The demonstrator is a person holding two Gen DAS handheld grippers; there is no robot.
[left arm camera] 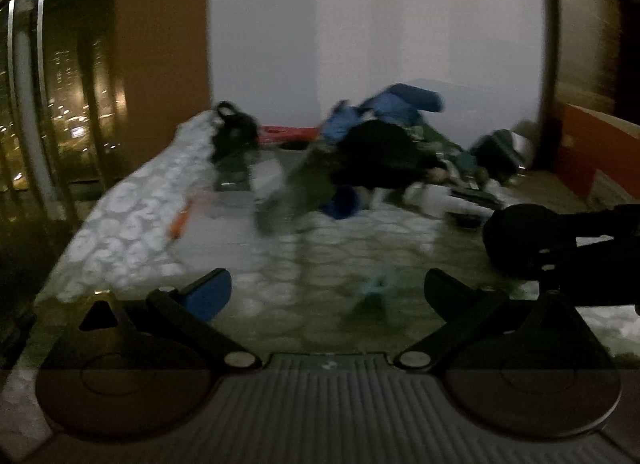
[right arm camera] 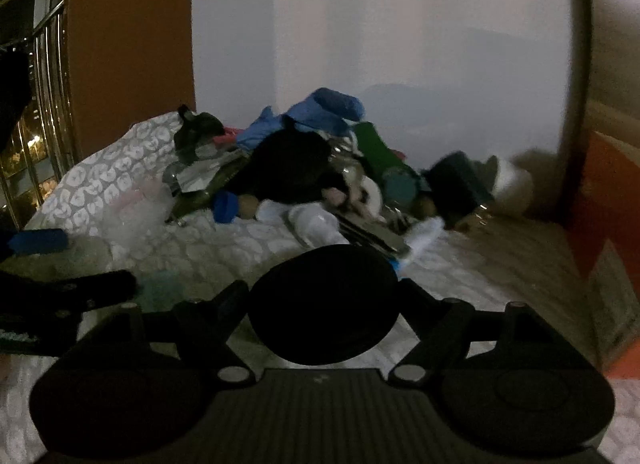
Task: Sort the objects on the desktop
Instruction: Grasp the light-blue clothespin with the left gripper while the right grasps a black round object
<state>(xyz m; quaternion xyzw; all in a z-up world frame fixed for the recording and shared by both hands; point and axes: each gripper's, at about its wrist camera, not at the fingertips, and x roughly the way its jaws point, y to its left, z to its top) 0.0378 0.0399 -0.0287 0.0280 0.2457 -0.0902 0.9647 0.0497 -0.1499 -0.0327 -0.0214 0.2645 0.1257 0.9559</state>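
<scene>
A heap of mixed objects (right arm camera: 304, 171) lies at the back of the table: a blue cloth (right arm camera: 320, 111), a black lump (left arm camera: 380, 151), green pieces, a blue cap (left arm camera: 344, 203) and white bits. In the right wrist view my right gripper (right arm camera: 324, 306) is shut on a black round disc (right arm camera: 324, 272), with a finger against each side of it. That disc (left arm camera: 516, 240) also shows at the right of the left wrist view. My left gripper (left arm camera: 332, 292) stands open low over the patterned tablecloth (left arm camera: 132, 215), nothing between its fingers; a small teal thing (left arm camera: 376, 284) lies just ahead.
An orange pen (left arm camera: 180, 223) lies left of the heap. A dark window with railings (left arm camera: 44, 103) is at the far left, a white wall (right arm camera: 400, 43) behind. An orange box (right arm camera: 600, 183) stands at the table's right edge. Both views are dim and blurred.
</scene>
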